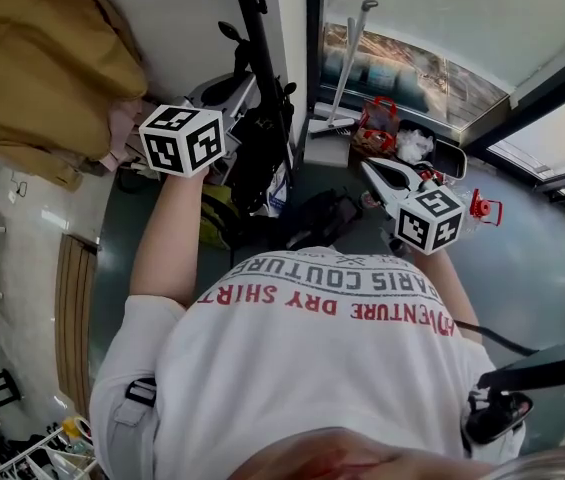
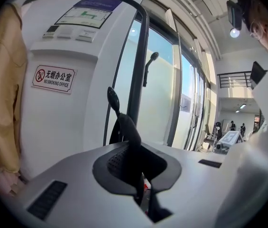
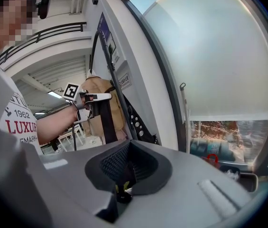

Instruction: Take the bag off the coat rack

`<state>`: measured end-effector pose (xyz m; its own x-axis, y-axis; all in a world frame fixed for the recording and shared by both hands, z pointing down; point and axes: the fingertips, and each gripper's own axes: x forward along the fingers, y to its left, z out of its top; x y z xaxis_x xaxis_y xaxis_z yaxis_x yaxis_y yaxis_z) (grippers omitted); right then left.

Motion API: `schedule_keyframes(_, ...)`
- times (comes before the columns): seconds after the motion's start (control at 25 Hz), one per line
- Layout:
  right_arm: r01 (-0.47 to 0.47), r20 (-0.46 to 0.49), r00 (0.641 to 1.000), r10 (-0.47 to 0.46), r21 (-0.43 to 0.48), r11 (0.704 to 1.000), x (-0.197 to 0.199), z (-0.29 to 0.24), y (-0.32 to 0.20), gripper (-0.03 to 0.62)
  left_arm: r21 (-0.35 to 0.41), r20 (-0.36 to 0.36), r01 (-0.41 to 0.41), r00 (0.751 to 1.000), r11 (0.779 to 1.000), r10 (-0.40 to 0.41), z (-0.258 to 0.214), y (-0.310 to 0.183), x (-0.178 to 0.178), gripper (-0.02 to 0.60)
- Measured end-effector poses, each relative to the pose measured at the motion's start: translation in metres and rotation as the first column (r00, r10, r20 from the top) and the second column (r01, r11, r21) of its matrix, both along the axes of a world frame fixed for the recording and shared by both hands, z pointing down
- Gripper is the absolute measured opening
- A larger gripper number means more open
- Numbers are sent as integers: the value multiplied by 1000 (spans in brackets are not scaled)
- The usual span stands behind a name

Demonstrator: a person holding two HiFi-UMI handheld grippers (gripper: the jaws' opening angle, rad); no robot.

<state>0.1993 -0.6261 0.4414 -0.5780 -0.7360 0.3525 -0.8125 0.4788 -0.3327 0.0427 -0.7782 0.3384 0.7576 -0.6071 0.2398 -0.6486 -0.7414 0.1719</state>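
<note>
My left hand-held gripper (image 2: 141,191) is clamped on the strap (image 2: 126,137) of the black bag (image 1: 257,158), which hangs soft and slack on the coat rack (image 1: 247,8), a sound hold I judge, while my right hand-held gripper (image 3: 119,191) is closed, empty.
</note>
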Motion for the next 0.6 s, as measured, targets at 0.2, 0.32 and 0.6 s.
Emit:
schedule_keyframes(0.2,13,9,1000,-13,-20,1000,-2,7,1,2,59,-56,-7,998,998,10,-37,5,1,15)
schedule_keyframes(0.32,15,5,1000,-15,-23,1000,1,8,-2,2,72,-80,-5,997,997,10,-51,-3,7,14)
schedule_keyframes(0.6,-6,11,1000,7,-48,999,14,19,-9,2,95,-99,17,995,995,-7,-77,-16,9,14)
